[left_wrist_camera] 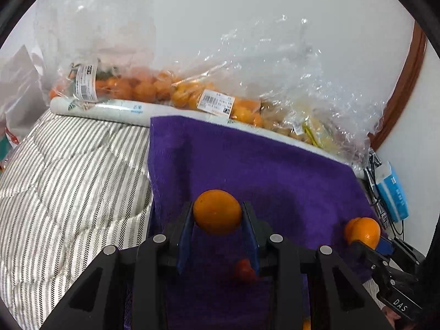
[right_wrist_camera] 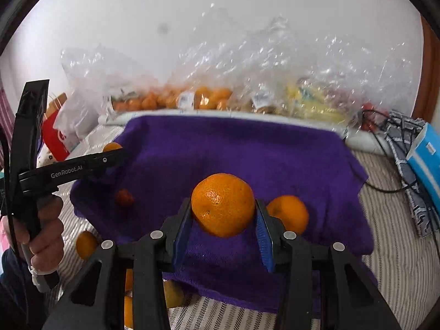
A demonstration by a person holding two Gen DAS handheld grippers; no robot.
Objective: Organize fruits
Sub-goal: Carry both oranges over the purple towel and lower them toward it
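My left gripper (left_wrist_camera: 217,214) is shut on an orange (left_wrist_camera: 217,210) above a purple towel (left_wrist_camera: 261,165). My right gripper (right_wrist_camera: 223,211) is shut on a larger orange (right_wrist_camera: 222,203) above the same towel (right_wrist_camera: 220,148). A second orange (right_wrist_camera: 291,213) lies on the towel just right of it. A small red fruit (right_wrist_camera: 124,196) lies on the towel's left part; it also shows in the left wrist view (left_wrist_camera: 244,271). The right gripper with its orange (left_wrist_camera: 363,232) shows at the lower right of the left wrist view. The left gripper's body (right_wrist_camera: 71,166) crosses the left of the right wrist view.
Clear plastic bags of oranges (left_wrist_camera: 154,88) and other fruit (right_wrist_camera: 310,101) line the wall behind a white roll (left_wrist_camera: 110,108). A striped quilt (left_wrist_camera: 63,178) lies under the towel. Loose oranges (right_wrist_camera: 85,244) lie off its front left. A blue box (right_wrist_camera: 426,159) and cables sit at the right.
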